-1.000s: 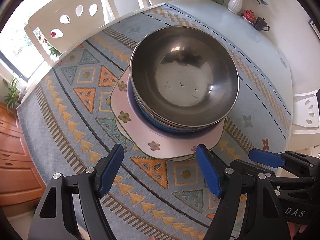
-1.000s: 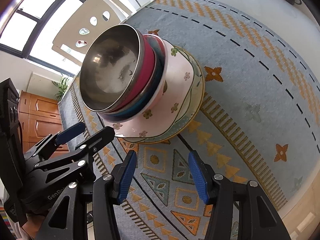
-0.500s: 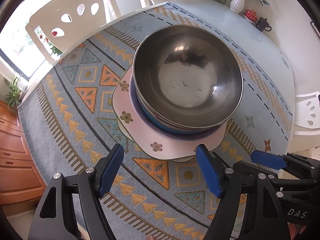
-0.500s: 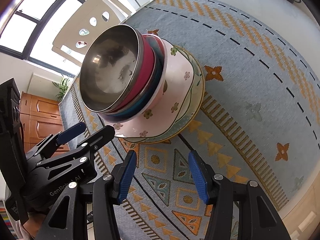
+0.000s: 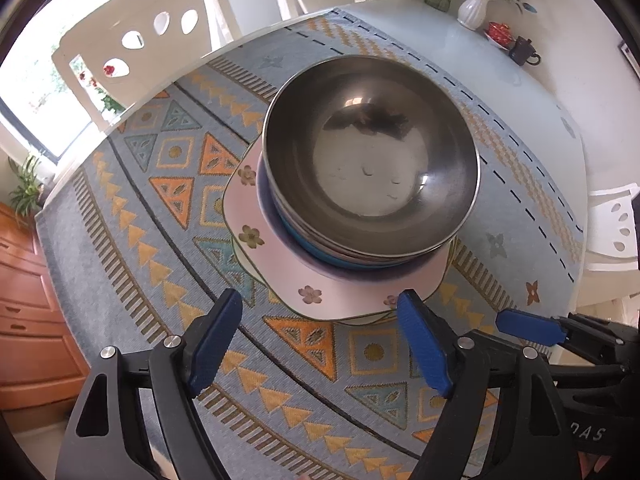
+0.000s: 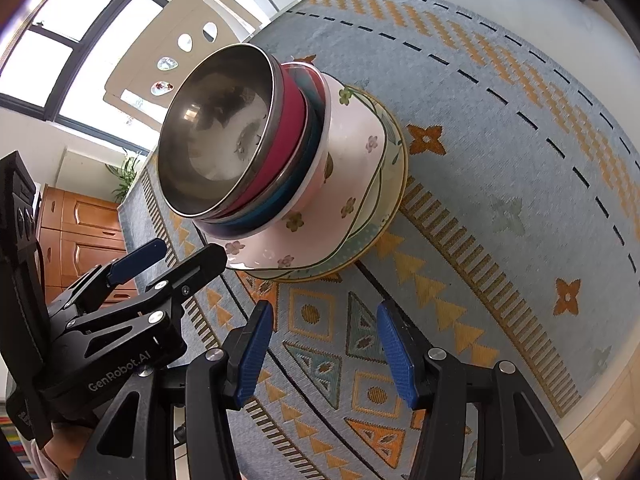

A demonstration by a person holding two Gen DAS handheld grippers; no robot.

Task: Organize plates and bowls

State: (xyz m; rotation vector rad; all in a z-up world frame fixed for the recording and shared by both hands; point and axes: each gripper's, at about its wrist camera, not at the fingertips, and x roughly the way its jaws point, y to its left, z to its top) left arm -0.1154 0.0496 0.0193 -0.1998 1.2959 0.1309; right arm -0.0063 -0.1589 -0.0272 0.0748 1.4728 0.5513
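Lower frame: left gripper [image 5: 320, 344] jaws opening, right gripper [image 6: 326, 354] part-open — both empty, short of the stacked bowls [image 5: 370, 160].

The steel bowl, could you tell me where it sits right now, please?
The steel bowl tops the stack in both views, nested in a red bowl above the pink floral plate.

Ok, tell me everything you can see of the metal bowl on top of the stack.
The metal bowl is round, deep and looks like brushed stainless steel, with a thin bright rim and a dull, reflective inside bearing a few small spots or droplets. It is otherwise empty. It sits upright and nested in a red bowl, topping the stack over a blue bowl, a pink flowered dish and a plate on the patterned cloth. Neither gripper touches it.
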